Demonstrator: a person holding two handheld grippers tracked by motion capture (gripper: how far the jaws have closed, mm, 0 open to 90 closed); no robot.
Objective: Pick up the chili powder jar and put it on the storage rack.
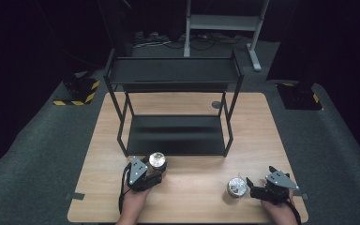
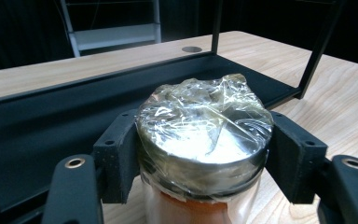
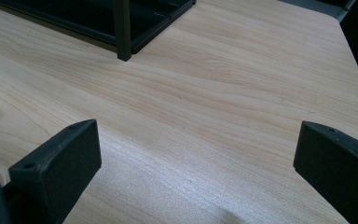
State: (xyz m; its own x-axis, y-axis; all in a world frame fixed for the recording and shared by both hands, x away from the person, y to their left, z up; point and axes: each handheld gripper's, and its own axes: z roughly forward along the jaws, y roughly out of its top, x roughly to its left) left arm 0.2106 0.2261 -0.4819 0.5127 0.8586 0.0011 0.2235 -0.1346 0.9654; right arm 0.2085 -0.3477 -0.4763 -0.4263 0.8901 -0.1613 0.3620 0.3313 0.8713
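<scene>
A round jar point(image 1: 157, 161) with a shiny metal lid wrapped in clear film stands near the table's front left, just in front of the black rack. My left gripper point(image 1: 158, 170) is shut on it; in the left gripper view both pads press the sides of the jar point(image 2: 203, 135) just under the lid, the left gripper point(image 2: 203, 156) level with it. A second film-wrapped jar point(image 1: 236, 187) stands at the front right. My right gripper point(image 1: 258, 182) sits just right of it, open; in the right gripper view the right gripper point(image 3: 196, 163) has bare wood between its jaws.
A black two-tier metal rack point(image 1: 176, 136) stands mid-table, its lower shelf point(image 2: 51, 107) directly behind the held jar. One rack leg point(image 3: 122, 32) shows ahead of the right gripper. The wooden table point(image 1: 192, 178) has its front edge close to both hands.
</scene>
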